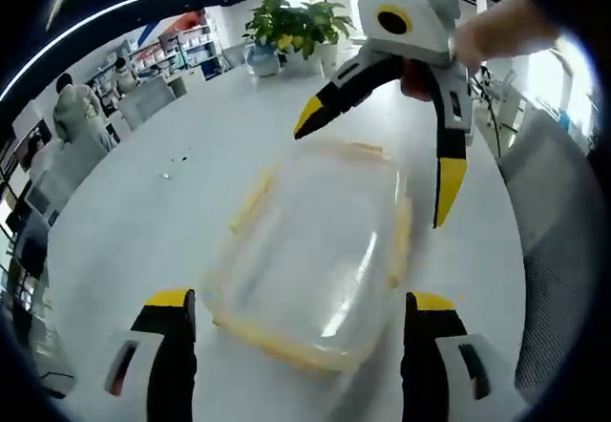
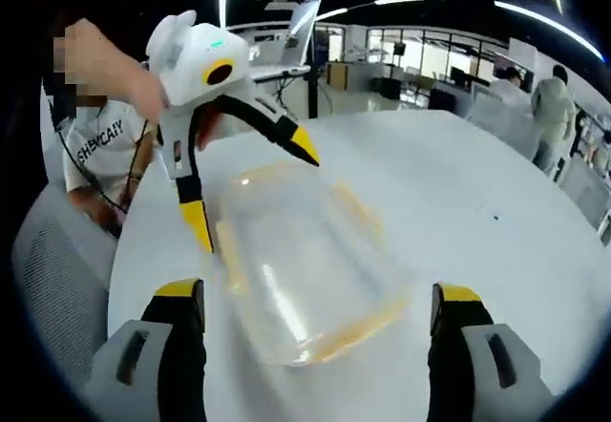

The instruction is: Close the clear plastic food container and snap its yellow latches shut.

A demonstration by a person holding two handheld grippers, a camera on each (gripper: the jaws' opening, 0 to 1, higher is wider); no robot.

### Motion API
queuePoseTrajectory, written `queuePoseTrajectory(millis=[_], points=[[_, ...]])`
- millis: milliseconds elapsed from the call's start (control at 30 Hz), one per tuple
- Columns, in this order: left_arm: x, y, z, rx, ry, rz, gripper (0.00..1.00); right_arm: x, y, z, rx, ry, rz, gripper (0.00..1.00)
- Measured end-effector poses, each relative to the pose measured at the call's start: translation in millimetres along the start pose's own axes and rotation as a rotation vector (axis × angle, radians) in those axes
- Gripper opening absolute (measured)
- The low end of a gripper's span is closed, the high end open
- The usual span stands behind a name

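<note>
Your clear plastic food container [image 1: 310, 260] lies lid-down on the white round table [image 1: 172, 212], long axis running from one gripper toward the other. Left gripper [image 1: 298, 319] and right gripper [image 2: 315, 309] face each other across it, jaws spread wide, gripping nothing. Left gripper view shows potted plants [image 1: 296, 26] at the far edge; right gripper view shows a laptop [image 2: 301, 16].

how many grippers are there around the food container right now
2. The left gripper and the right gripper hang open over opposite ends of the clear container on the white table.
</note>
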State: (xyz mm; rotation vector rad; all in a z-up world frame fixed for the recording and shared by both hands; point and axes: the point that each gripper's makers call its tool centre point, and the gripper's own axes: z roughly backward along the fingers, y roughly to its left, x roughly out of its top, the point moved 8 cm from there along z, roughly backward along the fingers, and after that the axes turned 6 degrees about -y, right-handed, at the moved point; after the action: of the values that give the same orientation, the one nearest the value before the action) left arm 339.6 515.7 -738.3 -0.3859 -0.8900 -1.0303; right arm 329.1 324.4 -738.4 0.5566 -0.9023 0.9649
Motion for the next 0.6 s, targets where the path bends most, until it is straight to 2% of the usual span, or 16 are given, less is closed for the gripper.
queuePoseTrajectory(millis=[100, 267, 400, 533, 600], points=[[-7.5, -2.5, 4.5, 0.049, -0.044, 0.072, 0.88, -4.2, 6.5, 2.5, -0.028, -0.032, -0.040, 0.98], [-16.1, -10.5, 7.0, 0.065, -0.077, 0.116, 0.88, -10.9, 6.9, 4.7, -0.103, -0.102, -0.118, 0.99], [-20.8, -12.6, 7.7, 0.080, -0.108, 0.178, 0.88, -15.3, 10.0, 4.7, -0.115, -0.126, -0.118, 0.99], [-30.1, -11.1, 7.5, 0.097, -0.106, 0.204, 0.88, -20.5, 12.3, 2.8, -0.131, -0.129, -0.093, 1.00], [-32.9, -11.7, 8.6, 0.102, -0.108, 0.216, 0.86, -20.7, 12.7, 3.5, -0.163, -0.144, -0.083, 1.00]])
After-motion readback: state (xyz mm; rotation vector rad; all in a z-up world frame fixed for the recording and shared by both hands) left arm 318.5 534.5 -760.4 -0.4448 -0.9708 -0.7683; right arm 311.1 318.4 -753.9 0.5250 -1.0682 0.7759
